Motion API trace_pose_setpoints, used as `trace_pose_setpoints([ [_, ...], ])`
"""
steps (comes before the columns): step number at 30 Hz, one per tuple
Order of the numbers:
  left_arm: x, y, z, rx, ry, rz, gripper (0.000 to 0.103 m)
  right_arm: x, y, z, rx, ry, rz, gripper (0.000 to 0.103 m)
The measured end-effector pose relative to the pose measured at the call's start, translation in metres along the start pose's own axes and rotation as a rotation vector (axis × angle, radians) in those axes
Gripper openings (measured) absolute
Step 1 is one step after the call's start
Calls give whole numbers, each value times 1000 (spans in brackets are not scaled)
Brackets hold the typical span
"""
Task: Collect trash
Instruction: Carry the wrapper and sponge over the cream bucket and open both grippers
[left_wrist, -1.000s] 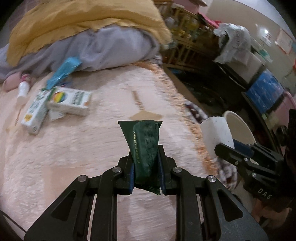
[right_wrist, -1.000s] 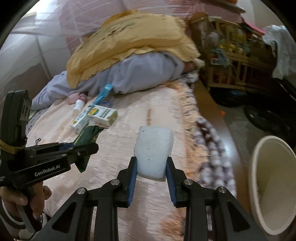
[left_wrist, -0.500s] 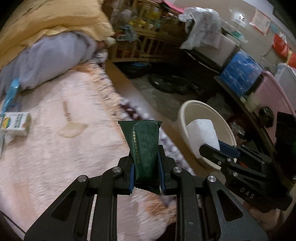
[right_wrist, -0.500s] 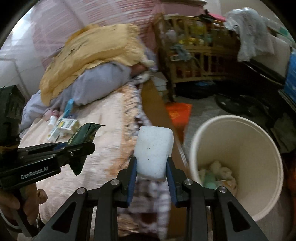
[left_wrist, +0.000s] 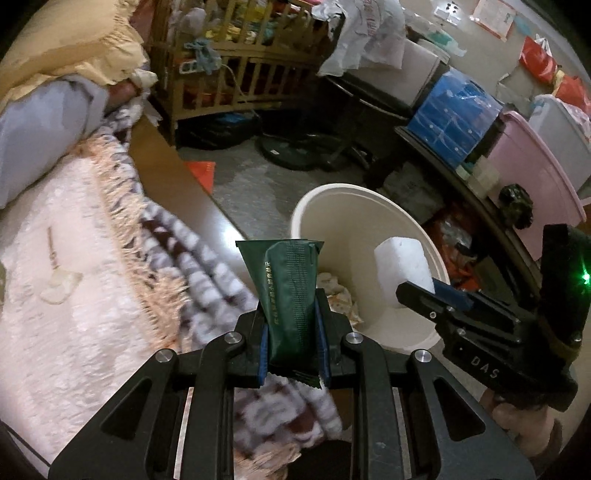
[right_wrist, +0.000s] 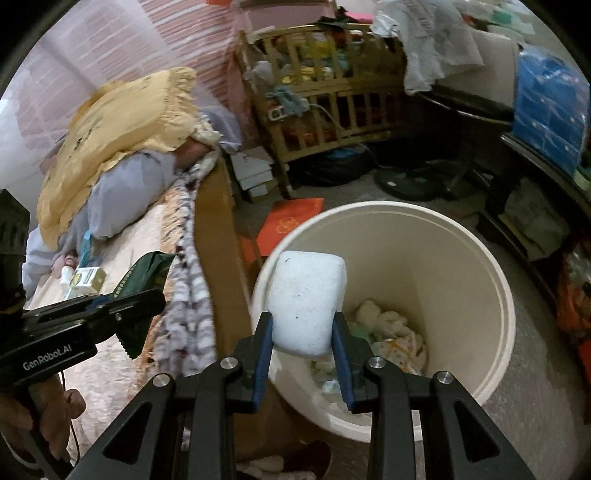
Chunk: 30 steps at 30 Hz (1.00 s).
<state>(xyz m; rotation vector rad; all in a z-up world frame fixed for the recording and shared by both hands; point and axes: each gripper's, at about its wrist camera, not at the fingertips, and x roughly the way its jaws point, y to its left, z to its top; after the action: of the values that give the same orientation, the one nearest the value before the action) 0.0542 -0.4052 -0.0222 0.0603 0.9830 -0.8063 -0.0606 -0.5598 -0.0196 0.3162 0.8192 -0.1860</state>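
Note:
My left gripper (left_wrist: 291, 325) is shut on a dark green wrapper (left_wrist: 290, 295) that stands upright between its blue pads, over the bed's edge beside the cream bin (left_wrist: 354, 199). My right gripper (right_wrist: 303, 343) is shut on a white foam block (right_wrist: 306, 299), which hangs over the near rim of the cream bin (right_wrist: 480, 258). Crumpled paper and wrappers (right_wrist: 391, 332) lie at the bin's bottom. In the left wrist view the foam block (left_wrist: 402, 266) shows above the bin's opening. The right wrist view shows the green wrapper (right_wrist: 144, 273) at the left.
A pink bedspread (left_wrist: 74, 277) with a fringed patterned blanket (left_wrist: 207, 266) fills the left. Small cartons (right_wrist: 86, 277) remain on the bed near yellow and grey bedding (right_wrist: 122, 122). A wooden crib (right_wrist: 332, 99), a red paper (right_wrist: 291, 221) and storage boxes (left_wrist: 450, 114) crowd the floor.
Both grippers have swung right from over the bed to the bin, each keeping its hold. The bin has come from the frame's edge to straight ahead, and the cartons have slid out left.

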Motion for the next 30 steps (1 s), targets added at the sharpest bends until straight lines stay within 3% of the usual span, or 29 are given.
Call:
trace_pose_setpoints([
  [11, 28, -17, 8, 7, 31, -35, 18, 9, -32, -3, 51, 18, -33, 30],
  [30, 48, -35, 23, 14, 40, -105, 18, 15, -50, -5, 79, 32, -56, 30],
])
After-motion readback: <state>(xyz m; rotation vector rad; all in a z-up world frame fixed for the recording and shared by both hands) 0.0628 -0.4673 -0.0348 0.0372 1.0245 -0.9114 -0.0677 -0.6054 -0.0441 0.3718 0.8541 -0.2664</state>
